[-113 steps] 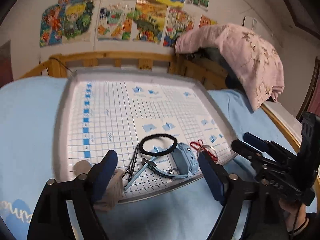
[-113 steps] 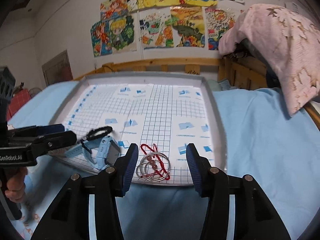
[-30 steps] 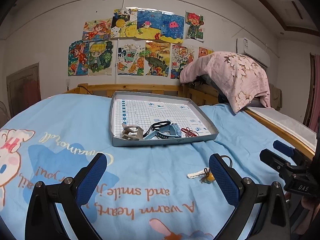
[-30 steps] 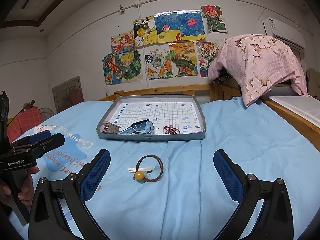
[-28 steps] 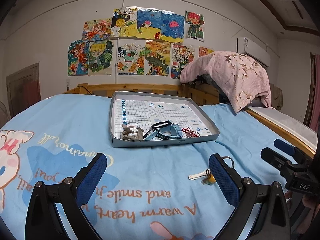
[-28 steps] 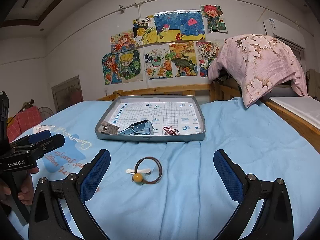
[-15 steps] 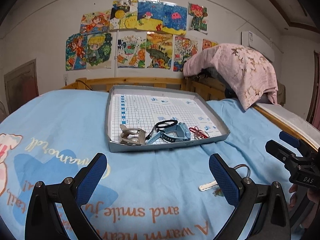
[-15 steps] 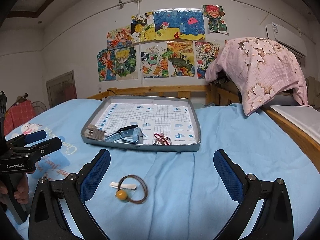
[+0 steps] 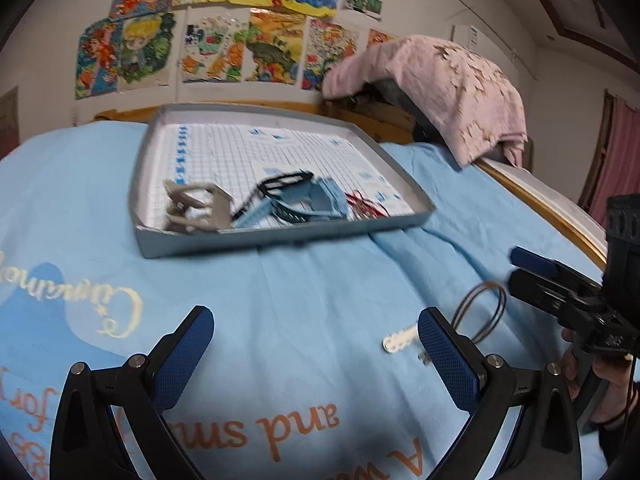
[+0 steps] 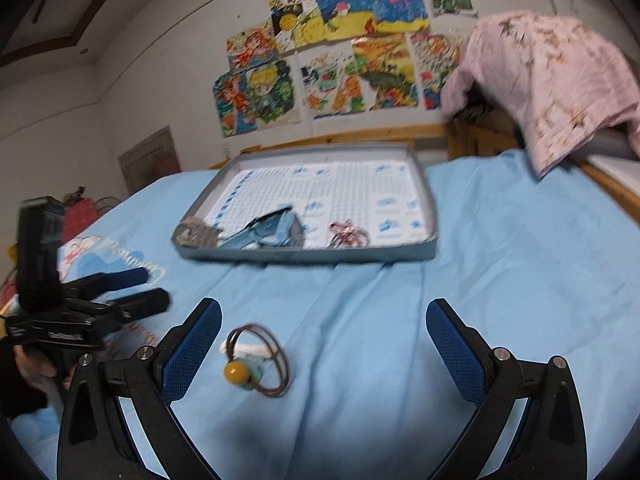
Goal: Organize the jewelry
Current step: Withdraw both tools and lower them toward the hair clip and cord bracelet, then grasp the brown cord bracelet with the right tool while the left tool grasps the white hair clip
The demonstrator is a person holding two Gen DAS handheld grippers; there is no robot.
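Jewelry, loose item: brown hair tie [image 10: 259, 361] with a yellow bead and a white tag, lying on the blue bedsheet [image 10: 500, 280] just beside the left finger of the right gripper [image 10: 323, 346], untouched. Right gripper: jaws wide apart, empty, held low over the sheet. Left gripper [image 9: 316, 354]: jaws likewise wide apart, empty; the same hair tie [image 9: 480, 312] lies just past its right finger, between the two grippers. Farther out, on the bed: grey shallow tray [image 9: 280, 236] with a gridded paper liner. Contents, grouped along its near edge: beige hair claw [image 9: 198, 208] at the left, black hair band [image 9: 286, 182], blue watch [image 9: 316, 200] in the middle, red cord with metal rings [image 9: 366, 205] at the right. Beyond: wooden bed rail, pink floral blanket [image 9: 444, 88], children's drawings [image 9: 240, 32] on the wall.
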